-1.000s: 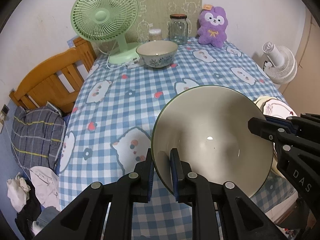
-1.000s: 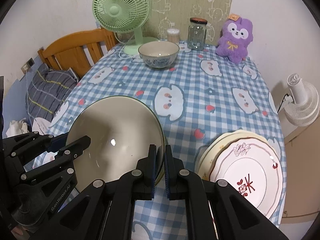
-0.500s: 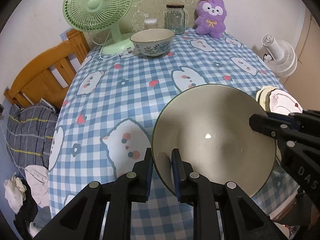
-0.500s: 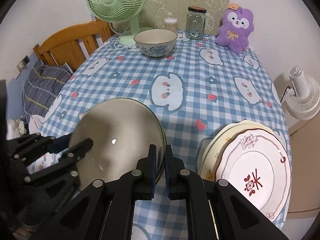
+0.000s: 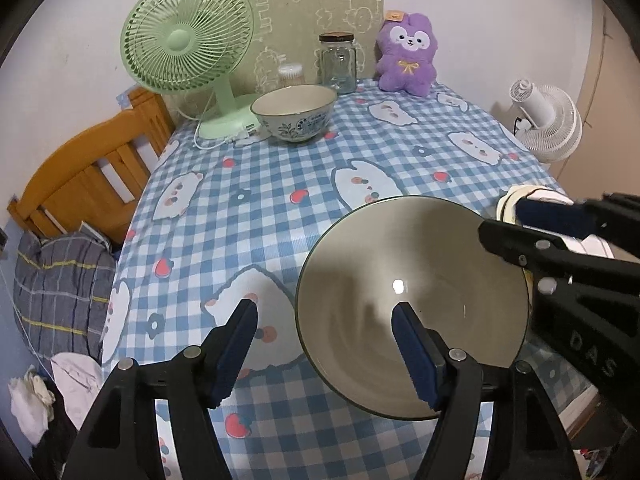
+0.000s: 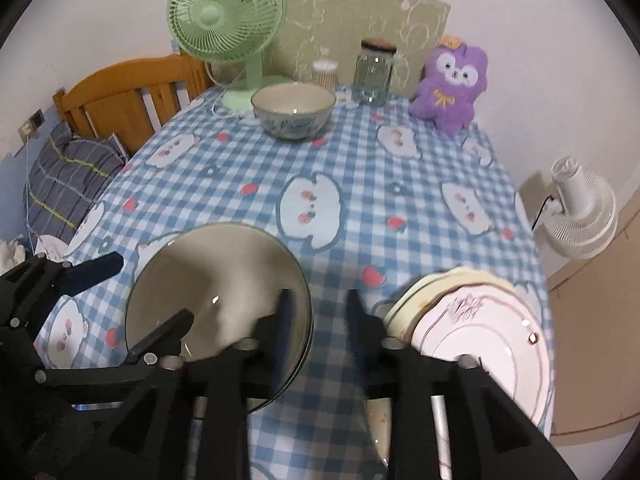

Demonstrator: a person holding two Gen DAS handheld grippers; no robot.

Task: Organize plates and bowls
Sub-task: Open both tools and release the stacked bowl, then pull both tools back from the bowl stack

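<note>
A large cream bowl with a dark green rim (image 5: 412,304) (image 6: 216,292) sits on the checked tablecloth near the front edge. My left gripper (image 5: 324,340) straddles its left rim. The jaws are opening and the pads (image 5: 412,352) stand clear of the wall. My right gripper (image 6: 320,304) straddles the bowl's right rim, its jaws also opening and blurred, with no pad pressing. Each gripper shows in the other's view: the right gripper (image 5: 502,220) and the left gripper (image 6: 150,288). A smaller blue-patterned bowl (image 5: 294,116) (image 6: 294,114) stands at the back. A stack of plates (image 6: 472,332) (image 5: 516,196) lies at the front right.
A green desk fan (image 5: 188,44), a small swab pot (image 6: 325,72), a glass jar (image 5: 338,64) and a purple plush toy (image 5: 406,56) line the table's back edge. A wooden bed frame (image 5: 84,176) stands to the left. A white fan (image 6: 580,208) stands beyond the table's right edge.
Both grippers were shut on the large bowl's rim; now both sets of jaws stand apart and the rim is let go. The bowl has kept its place.
</note>
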